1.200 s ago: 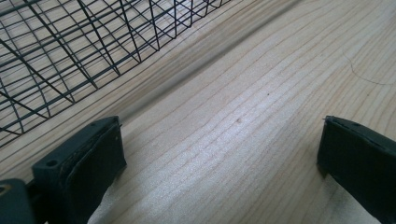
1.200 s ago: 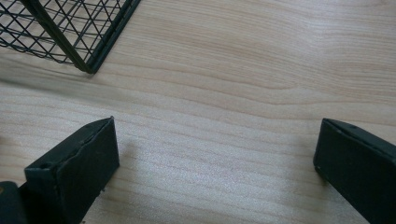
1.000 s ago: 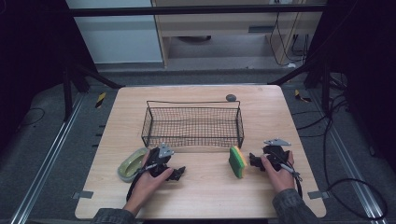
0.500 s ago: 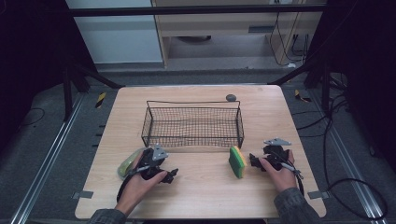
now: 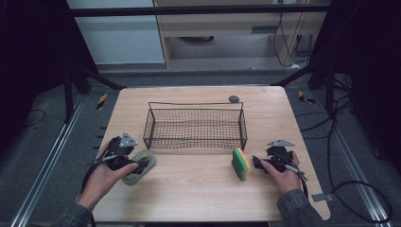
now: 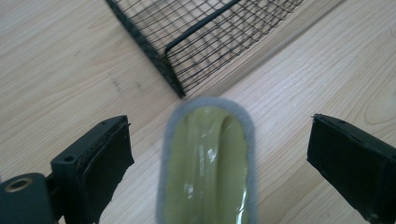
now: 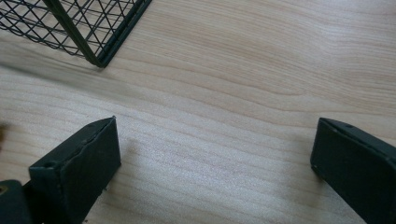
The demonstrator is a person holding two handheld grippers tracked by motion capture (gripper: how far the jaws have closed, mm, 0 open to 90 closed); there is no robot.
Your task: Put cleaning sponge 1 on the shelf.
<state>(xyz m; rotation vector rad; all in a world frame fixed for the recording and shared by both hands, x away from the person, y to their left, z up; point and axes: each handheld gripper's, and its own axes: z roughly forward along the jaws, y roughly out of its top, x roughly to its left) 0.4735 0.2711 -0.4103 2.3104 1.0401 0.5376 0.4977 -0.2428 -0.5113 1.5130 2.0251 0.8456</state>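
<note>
An oval yellow-green pad with a grey rim [image 5: 143, 162] lies on the table just in front of the wire basket's [image 5: 196, 127] near-left corner. My left gripper [image 5: 133, 165] is open around it. In the left gripper view the pad [image 6: 205, 163] lies lengthwise between the two spread jaws, touching neither, with the left gripper [image 6: 219, 144] low over it. A yellow and green sponge [image 5: 240, 164] stands on edge at the front right. My right gripper [image 5: 256, 163] sits just right of it, apart from it. In the right gripper view the right gripper [image 7: 215, 149] is open over bare wood.
The black wire basket stands mid-table, and its corner [image 7: 93, 32] shows near the right gripper. A small dark round object [image 5: 233, 99] lies behind the basket. Cables trail from both grippers off the front edge.
My left gripper has moved left along the front of the table, from right of the pad to its left side, with its jaws now either side of it. The right gripper has barely shifted.
</note>
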